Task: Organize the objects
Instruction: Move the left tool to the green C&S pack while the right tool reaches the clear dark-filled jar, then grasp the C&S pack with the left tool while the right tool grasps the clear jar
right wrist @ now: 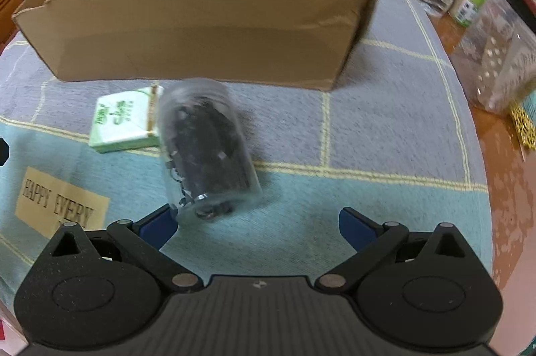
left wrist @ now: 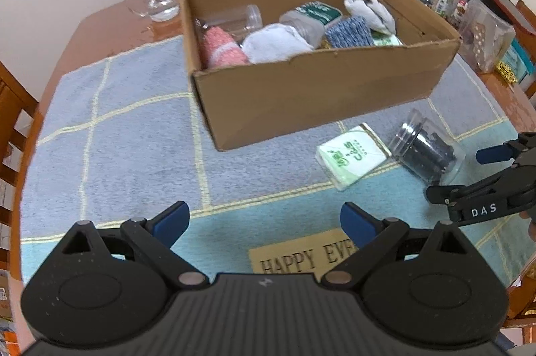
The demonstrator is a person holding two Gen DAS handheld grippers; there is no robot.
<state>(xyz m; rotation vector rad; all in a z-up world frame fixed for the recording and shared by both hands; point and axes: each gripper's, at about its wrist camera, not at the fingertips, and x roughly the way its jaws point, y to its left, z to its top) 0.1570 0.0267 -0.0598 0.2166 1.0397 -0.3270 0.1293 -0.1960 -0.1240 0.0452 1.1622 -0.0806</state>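
A: What does the jar look like?

B: The clear plastic jar [right wrist: 206,151] lies on its side on the blue checked mat [right wrist: 368,128], packed with small black bits. Its mouth end points at the right claw [right wrist: 258,223], just ahead of the blue pads and nearer the left one; whether it touches that pad I cannot tell.

A: Is the claw gripping it?

B: No. The right claw's jaws stand wide with nothing pressed between them. The left claw [left wrist: 264,222] is wide too, hanging over bare mat near a tan label [left wrist: 301,255] reading "HAPPY EVE".

A: What sits near the jar?

B: A green-and-white tissue pack [right wrist: 124,121] lies just beside it, apparently touching. Both are in front of the cardboard box [right wrist: 201,31] on the table [left wrist: 110,20].

A: And inside the box?

B: A pink rolled sock [left wrist: 219,49], a white one [left wrist: 274,42], a blue speckled one [left wrist: 348,32], another white one [left wrist: 370,9] and clear jars [left wrist: 234,19].
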